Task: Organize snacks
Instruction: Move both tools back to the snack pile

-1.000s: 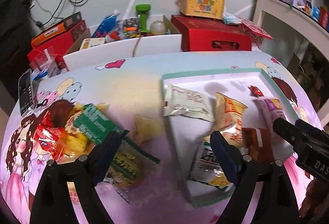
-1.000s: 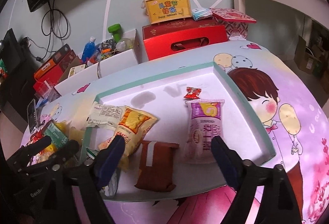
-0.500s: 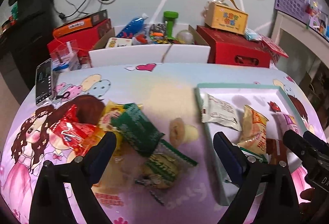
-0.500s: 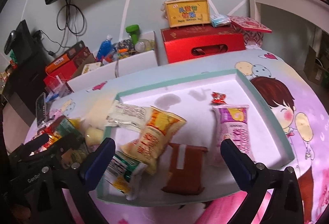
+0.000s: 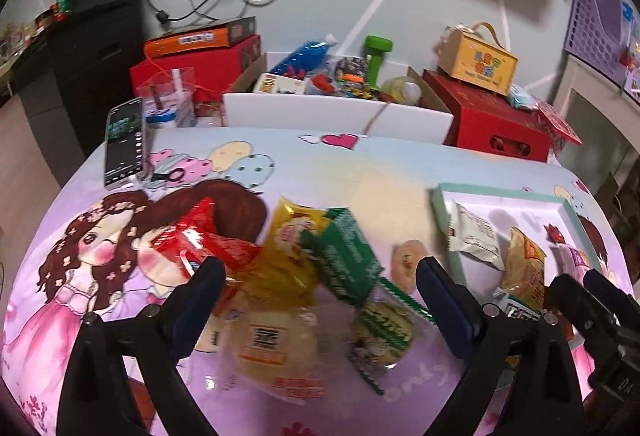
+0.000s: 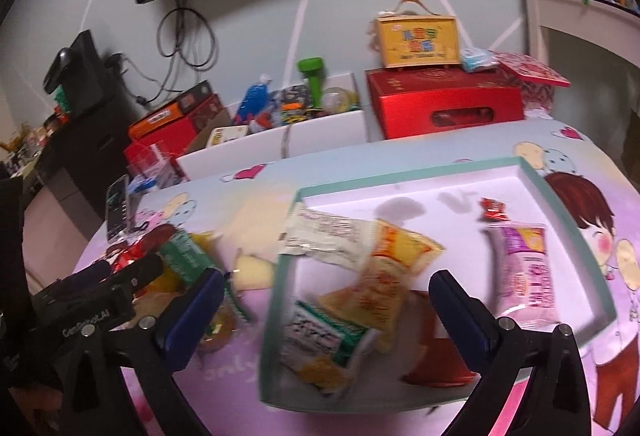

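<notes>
Both my tongs gape wide and hold nothing: my left gripper (image 5: 316,278) hangs over loose snacks (image 5: 320,276) piled on the table's left half (image 5: 360,163), my right gripper (image 6: 326,290) over the teal-rimmed tray (image 6: 400,171) of packets at the right.

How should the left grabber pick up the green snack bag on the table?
Probably by its upper end, from above. The green bag lies tilted atop the yellow bag, so that end sits raised and free. The open left gripper hovers above the pile; close across the bag's narrow width.
</notes>
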The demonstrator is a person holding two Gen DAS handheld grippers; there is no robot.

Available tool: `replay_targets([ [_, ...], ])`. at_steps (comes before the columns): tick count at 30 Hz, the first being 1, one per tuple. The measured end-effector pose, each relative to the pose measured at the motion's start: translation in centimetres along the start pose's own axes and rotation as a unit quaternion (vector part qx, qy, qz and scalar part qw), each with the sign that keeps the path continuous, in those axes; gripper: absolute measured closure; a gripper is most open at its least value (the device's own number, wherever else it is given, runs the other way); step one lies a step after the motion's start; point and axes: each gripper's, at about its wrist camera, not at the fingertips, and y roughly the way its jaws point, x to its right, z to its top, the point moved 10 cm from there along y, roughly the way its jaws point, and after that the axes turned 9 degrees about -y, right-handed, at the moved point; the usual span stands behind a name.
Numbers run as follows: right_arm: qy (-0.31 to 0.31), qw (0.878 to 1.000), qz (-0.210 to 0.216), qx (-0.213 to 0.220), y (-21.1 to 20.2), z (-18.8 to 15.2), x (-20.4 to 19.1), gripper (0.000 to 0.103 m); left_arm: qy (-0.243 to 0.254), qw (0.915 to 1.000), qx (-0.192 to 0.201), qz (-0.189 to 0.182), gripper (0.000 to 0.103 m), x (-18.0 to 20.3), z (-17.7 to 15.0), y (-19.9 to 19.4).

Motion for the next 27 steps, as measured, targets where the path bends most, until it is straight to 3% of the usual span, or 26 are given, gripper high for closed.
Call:
replay_targets([
  [14, -0.043, 0.997, 0.063, 0.023, 0.6, 0.6, -7.4, 0.0, -0.051, 0.998, 0.019, 0.031, 0.007, -6.5, 1.1, -1.5],
  [27, -0.059, 0.995, 0.086, -0.003, 2.7, -0.8, -11.2, 0.0, -0.083, 0.9956, 0.011, 0.043, 0.007, -9.5, 0.5, -1.1],
])
